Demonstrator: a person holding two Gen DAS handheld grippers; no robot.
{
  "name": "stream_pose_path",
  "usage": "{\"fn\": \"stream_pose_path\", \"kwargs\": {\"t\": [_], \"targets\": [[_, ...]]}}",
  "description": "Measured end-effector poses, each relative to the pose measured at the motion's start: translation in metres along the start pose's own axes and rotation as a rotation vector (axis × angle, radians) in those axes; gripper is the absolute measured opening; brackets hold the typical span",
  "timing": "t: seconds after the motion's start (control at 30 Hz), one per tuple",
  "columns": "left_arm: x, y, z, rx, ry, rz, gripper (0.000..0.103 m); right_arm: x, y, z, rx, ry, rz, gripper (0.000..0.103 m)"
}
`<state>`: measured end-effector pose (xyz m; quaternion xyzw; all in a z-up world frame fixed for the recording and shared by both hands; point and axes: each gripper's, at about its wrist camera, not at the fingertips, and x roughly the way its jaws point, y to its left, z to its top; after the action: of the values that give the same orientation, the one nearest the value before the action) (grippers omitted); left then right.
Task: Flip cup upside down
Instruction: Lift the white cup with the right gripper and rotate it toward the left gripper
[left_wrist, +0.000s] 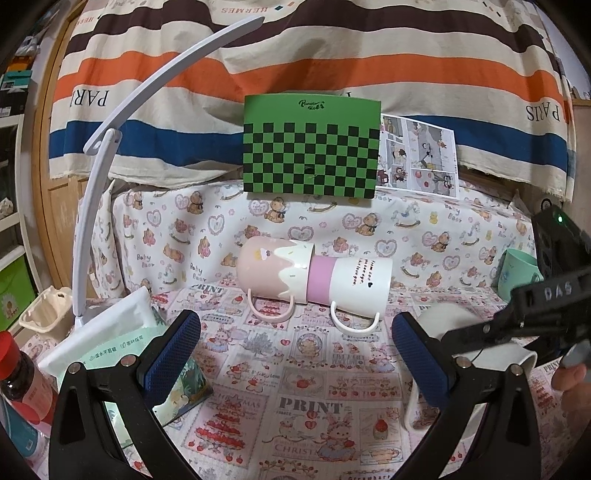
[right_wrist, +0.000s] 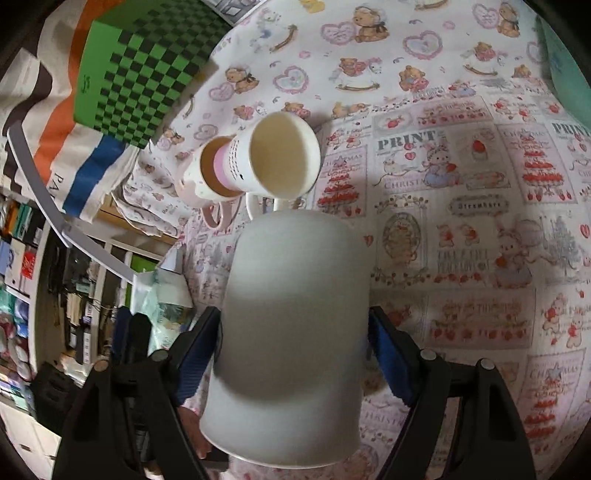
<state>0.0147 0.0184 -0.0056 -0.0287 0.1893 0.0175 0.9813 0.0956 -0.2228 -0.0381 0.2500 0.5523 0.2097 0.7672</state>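
Observation:
My right gripper (right_wrist: 295, 332) is shut on a plain white cup (right_wrist: 291, 332), held base forward above the printed cloth; its rim is toward the camera. In the left wrist view this white cup (left_wrist: 450, 325) shows at the right, under the right gripper's black body (left_wrist: 546, 302). My left gripper (left_wrist: 295, 339) is open and empty, low over the cloth. Ahead of it lie two nested mugs on their sides: a pink mug (left_wrist: 273, 266) and a white mug with a pink band (left_wrist: 351, 282), handles down. They also show in the right wrist view (right_wrist: 258, 162).
A green checkered box (left_wrist: 310, 144) leans against the striped cloth at the back. A white lamp arm (left_wrist: 96, 206) stands at left. A tissue pack (left_wrist: 107, 339), a red-capped bottle (left_wrist: 22, 376) and a teal cup (left_wrist: 517, 273) sit at the sides.

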Motion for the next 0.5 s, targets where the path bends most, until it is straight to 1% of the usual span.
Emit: {"fn": "stream_pose_path", "kwargs": {"t": [0.13,0.2,0.23,0.27,0.3,0.33,0.37,0.43,0.47,0.5], "targets": [[0.002,0.001,0.0,-0.007,0.012,-0.002,0.103,0.01,0.012,0.007,-0.022,-0.01,0.011,0.078],[0.002,0.001,0.0,-0.009,0.014,-0.002,0.103,0.008,0.014,0.006,-0.056,-0.021,0.01,0.078],[0.001,0.001,0.0,-0.01,0.013,-0.002,0.103,0.006,0.016,0.005,-0.083,-0.032,0.003,0.08],[0.001,0.001,0.0,-0.009,0.012,-0.002,0.103,0.005,0.017,0.003,-0.108,-0.045,-0.006,0.085],[0.001,0.001,0.0,-0.007,0.011,-0.002,0.103,-0.002,0.021,0.001,-0.158,-0.08,-0.031,0.088],[0.001,0.0,0.0,-0.006,0.01,-0.002,0.103,-0.005,0.023,-0.001,-0.187,-0.106,-0.048,0.094],[0.0,0.0,0.0,-0.004,0.008,-0.002,0.103,-0.014,0.026,-0.004,-0.236,-0.159,-0.075,0.097],[0.0,-0.001,0.0,0.0,0.004,-0.001,0.103,-0.03,0.031,-0.011,-0.324,-0.26,-0.121,0.099],[-0.001,-0.002,0.0,0.002,0.002,-0.001,0.103,-0.039,0.033,-0.015,-0.371,-0.317,-0.149,0.102],[-0.001,-0.002,0.0,0.005,-0.001,0.0,0.103,-0.047,0.035,-0.019,-0.416,-0.379,-0.183,0.103]]}}
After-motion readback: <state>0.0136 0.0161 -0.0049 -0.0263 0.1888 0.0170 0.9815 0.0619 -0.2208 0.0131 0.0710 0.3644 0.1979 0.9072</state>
